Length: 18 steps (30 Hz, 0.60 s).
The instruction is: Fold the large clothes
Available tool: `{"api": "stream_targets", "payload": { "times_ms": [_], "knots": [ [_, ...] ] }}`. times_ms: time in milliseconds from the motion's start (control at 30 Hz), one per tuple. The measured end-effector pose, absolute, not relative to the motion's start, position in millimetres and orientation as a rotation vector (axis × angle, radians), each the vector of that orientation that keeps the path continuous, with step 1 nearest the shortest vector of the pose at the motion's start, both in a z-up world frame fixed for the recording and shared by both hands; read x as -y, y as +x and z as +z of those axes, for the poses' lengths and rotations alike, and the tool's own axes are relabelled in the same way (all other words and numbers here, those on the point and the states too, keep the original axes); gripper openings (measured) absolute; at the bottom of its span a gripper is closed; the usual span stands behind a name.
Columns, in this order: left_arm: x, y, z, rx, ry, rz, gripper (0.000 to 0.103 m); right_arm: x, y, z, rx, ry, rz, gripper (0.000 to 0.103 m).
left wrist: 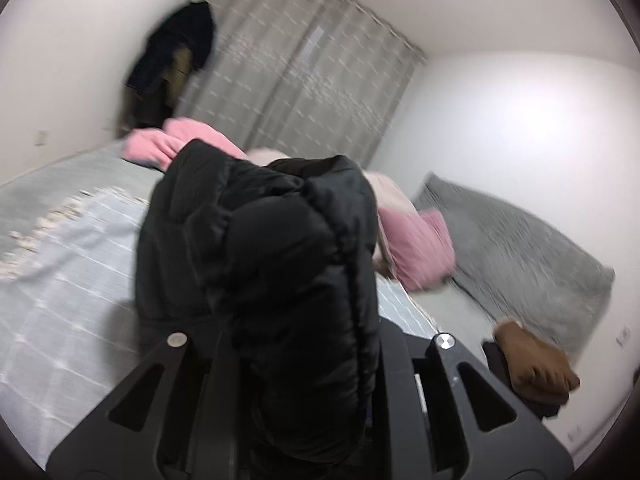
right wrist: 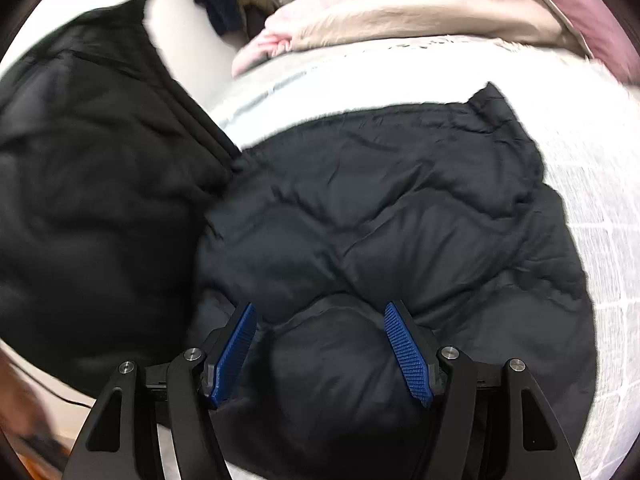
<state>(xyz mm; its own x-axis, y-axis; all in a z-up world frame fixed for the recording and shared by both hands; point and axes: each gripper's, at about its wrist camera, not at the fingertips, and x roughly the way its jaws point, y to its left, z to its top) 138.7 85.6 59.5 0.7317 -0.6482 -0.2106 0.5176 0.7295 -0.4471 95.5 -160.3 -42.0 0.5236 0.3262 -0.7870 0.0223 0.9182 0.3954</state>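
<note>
A: Where is the jacket [right wrist: 380, 216] to be found at this point?

B: Most of it is spread on the bed [right wrist: 600, 168], on the pale checked cover. One side is lifted clear of the bed; in the right wrist view it is seen hanging as a dark panel at the left.

A: By what is that side held up?

B: It is pinched by the left gripper [left wrist: 304, 360]. The padded black fabric is bunched between its fingers and fills the middle of the left wrist view, so the pads themselves are hidden.

A: And the right gripper [right wrist: 320, 344]?

B: It is spread wide. It is pointed down at the quilted part lying flat, and a puff of fabric is seen between the blue pads [right wrist: 408, 356]. Whether the fabric is touched cannot be told; nothing is clamped.

A: How much of the fold can be counted as done?

B: Little, by the look of it. No neat layered shape is seen yet. The lifted side is judged to be on its way over the body, so a first fold is under way at best.

A: What is left?

B: That side has to be laid down and smoothed, the other side brought in, and the whole doubled up. The pink bedding [left wrist: 420, 248] and grey pillow [left wrist: 520, 232] beyond are not involved.
</note>
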Motion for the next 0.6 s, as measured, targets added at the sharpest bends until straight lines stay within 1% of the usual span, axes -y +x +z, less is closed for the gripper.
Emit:
{"api": "stream_targets", "payload": {
  "times_ms": [67,267,333,400,467,600],
  "knots": [
    [-53,143,52,-0.425,-0.330,-0.717,0.022,182,88,-33,-0.979,0.428,0.170,0.068],
    [12,139,15,-0.587,-0.156,-0.849,0.028,255,63,-25,-0.919,0.541,0.028,0.069],
    [28,135,5,-0.640,-0.107,-0.892,0.033,280,56,-24,-0.904,0.587,-0.016,0.069],
    [43,130,-8,-0.697,-0.020,-0.943,0.036,299,51,-22,-0.886,0.627,-0.059,0.069],
    [59,118,-21,-0.736,0.105,-0.986,0.037,311,48,-18,-0.857,0.669,-0.089,0.069],
    [71,95,-35,-0.760,0.245,-1.033,0.039,322,44,-9,-0.787,0.809,0.005,0.069]
  ]
}}
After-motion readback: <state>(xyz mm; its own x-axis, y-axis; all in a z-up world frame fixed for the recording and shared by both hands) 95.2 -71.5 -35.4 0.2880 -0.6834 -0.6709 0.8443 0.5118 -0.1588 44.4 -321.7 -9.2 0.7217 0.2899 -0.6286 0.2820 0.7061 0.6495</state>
